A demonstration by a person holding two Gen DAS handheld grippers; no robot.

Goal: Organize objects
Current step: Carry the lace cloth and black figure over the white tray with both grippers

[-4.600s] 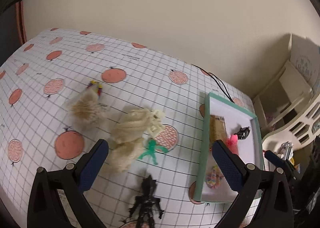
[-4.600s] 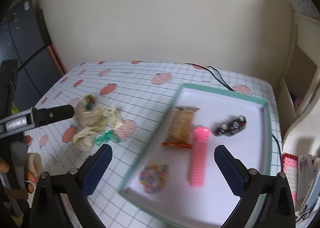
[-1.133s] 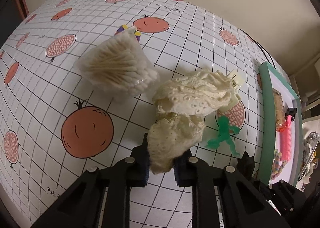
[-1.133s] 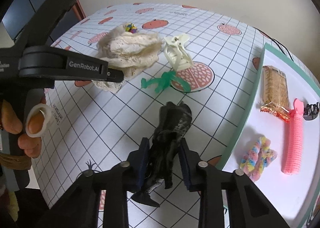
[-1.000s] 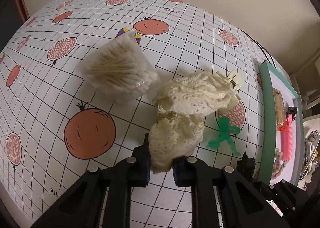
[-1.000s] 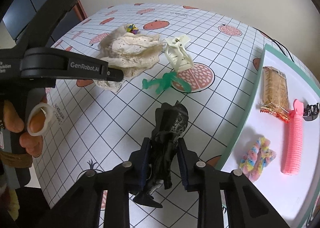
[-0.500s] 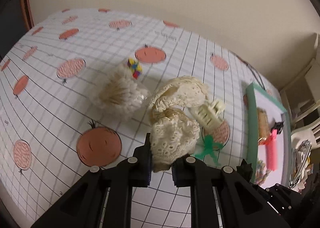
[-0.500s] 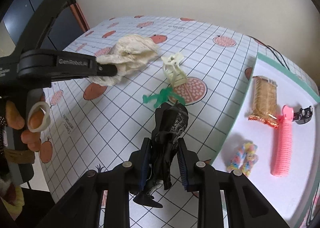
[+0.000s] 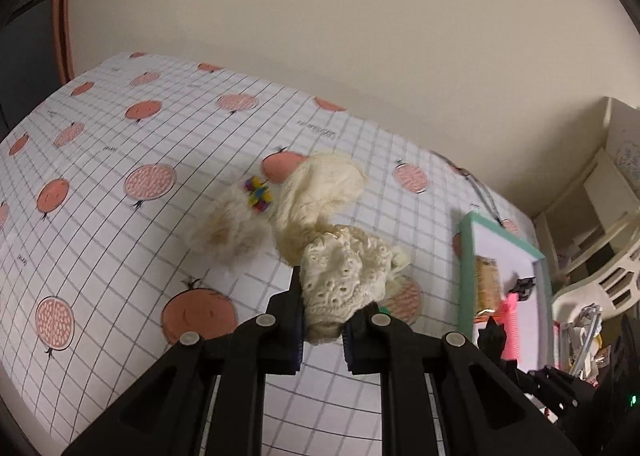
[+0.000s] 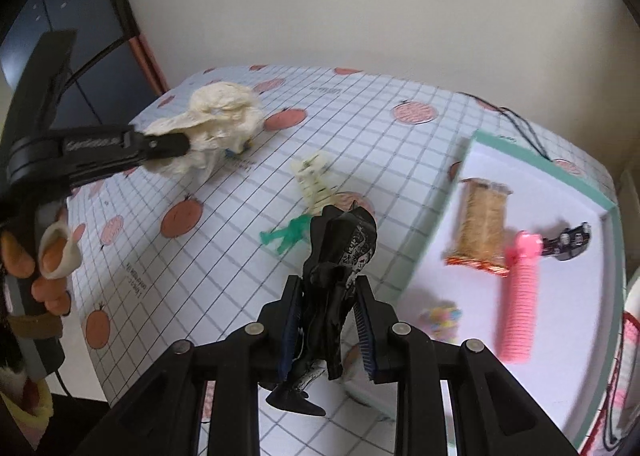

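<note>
My left gripper point(image 9: 322, 320) is shut on a cream lace cloth point(image 9: 340, 276), which hangs lifted above the table; the same cloth point(image 10: 218, 119) shows at the left gripper point(image 10: 182, 145) in the right wrist view. My right gripper point(image 10: 328, 320) is shut on a black toy figure point(image 10: 340, 260), held in the air near the tray's near edge. The white tray with a teal rim point(image 10: 568, 175) lies at the right and holds a snack bar point(image 10: 482, 228), a pink comb point(image 10: 520, 296), a small black item point(image 10: 568, 242) and a pastel scrunchie point(image 10: 440, 318).
On the fruit-print tablecloth point(image 9: 100, 240) lie a bag of cotton swabs point(image 9: 228, 230), a small multicoloured cube point(image 9: 258, 193), a cream hair claw point(image 10: 314, 183) and a green toy figure point(image 10: 288, 236). A black cable point(image 10: 520, 127) runs behind the tray. A person's hand point(image 10: 44, 256) holds the left gripper.
Both grippers have risen from the table, the left lifting the lace cloth, the right the black figure. The hair claw that lay under the cloth is uncovered.
</note>
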